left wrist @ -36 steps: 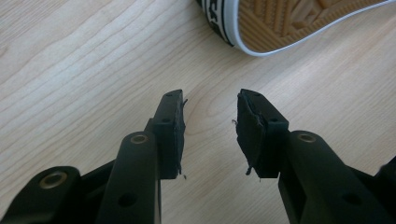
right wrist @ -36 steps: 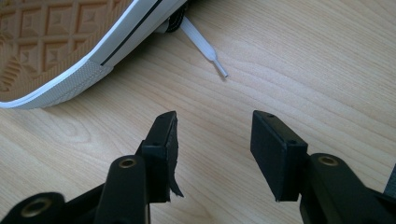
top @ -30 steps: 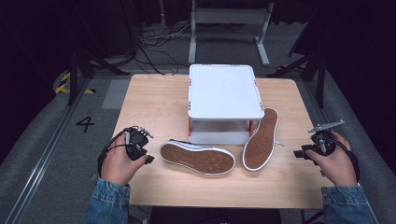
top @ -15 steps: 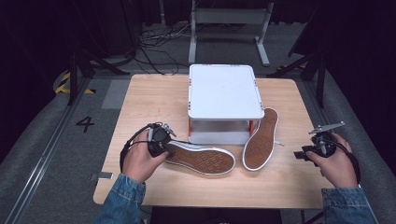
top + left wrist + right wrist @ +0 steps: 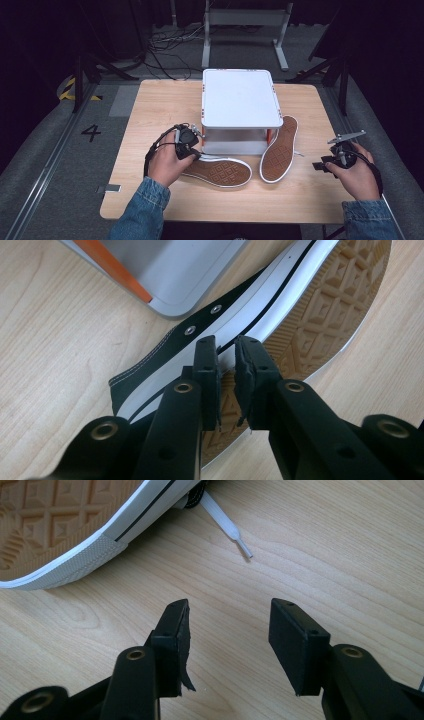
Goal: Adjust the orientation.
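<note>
Two black sneakers lie sole-up on the wooden table (image 5: pixel 150 110). The left shoe (image 5: pixel 220 172) lies crosswise in front of a white stand (image 5: pixel 240 97); the right shoe (image 5: pixel 277 150) leans against the stand's right leg. My left gripper (image 5: pixel 192 145) is at the left shoe's heel end. In the left gripper view, my left gripper (image 5: pixel 225 347) has its jaws nearly together over the white sole rim (image 5: pixel 280 305), having just been closing and then easing slightly. My right gripper (image 5: pixel 320 165) rests open at the table's right, its own view showing my right gripper (image 5: pixel 227 617) over bare wood near the right shoe (image 5: pixel 60 525).
The white stand has orange legs (image 5: pixel 112 265) and a low shelf beneath. A white lace tip (image 5: pixel 235 535) trails from the right shoe. The table's edges drop to a grey floor with cables and a metal frame (image 5: pixel 245 20) behind.
My left hand moved right from the table's left part to the left shoe's heel end, and its jaws closed there. The right hand stayed put.
</note>
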Demonstrator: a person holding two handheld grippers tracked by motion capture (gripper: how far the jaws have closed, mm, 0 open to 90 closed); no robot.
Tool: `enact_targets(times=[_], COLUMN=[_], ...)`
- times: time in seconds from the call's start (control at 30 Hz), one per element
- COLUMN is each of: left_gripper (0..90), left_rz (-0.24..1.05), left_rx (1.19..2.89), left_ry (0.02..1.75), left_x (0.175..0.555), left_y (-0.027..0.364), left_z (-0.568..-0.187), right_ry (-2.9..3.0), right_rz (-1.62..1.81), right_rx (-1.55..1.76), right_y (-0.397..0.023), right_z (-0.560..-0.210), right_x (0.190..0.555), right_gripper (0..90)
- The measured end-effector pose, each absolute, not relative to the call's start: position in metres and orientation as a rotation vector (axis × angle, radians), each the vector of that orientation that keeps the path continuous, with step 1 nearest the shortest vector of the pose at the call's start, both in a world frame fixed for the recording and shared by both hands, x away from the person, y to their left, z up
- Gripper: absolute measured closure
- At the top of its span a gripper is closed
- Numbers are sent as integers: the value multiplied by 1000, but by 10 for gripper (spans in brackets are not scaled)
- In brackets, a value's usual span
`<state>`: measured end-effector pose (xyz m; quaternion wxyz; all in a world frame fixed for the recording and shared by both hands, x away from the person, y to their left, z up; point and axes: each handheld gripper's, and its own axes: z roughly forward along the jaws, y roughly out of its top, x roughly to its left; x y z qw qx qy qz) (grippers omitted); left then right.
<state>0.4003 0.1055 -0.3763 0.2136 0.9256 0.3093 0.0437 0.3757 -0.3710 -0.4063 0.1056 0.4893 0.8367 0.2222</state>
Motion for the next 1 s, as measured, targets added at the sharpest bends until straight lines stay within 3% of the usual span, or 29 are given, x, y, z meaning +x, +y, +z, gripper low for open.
enact_targets(times=[0.33, 0.7, 0.87, 0.93, 1.0], left_gripper=[753, 796, 710, 582, 535], left_rz=[85, -102, -186, -97, -47], left_rx=[2619, 2642, 2616, 2601, 2571], left_ry=[857, 921, 918, 907, 889], left_x=[382, 357, 353, 354, 357], left_y=[113, 128, 133, 130, 129], left_z=[-377, -381, -382, -379, -374], right_ry=[2473, 2486, 2485, 2477, 2476], right_rz=[655, 654, 657, 659, 658], right_rx=[1425, 1383, 1378, 1380, 1385], right_y=[-368, -359, -357, -358, -359], right_z=[-405, -402, -402, -401, -400], right_x=[377, 387, 388, 388, 387], right_gripper=[511, 496, 490, 486, 484])
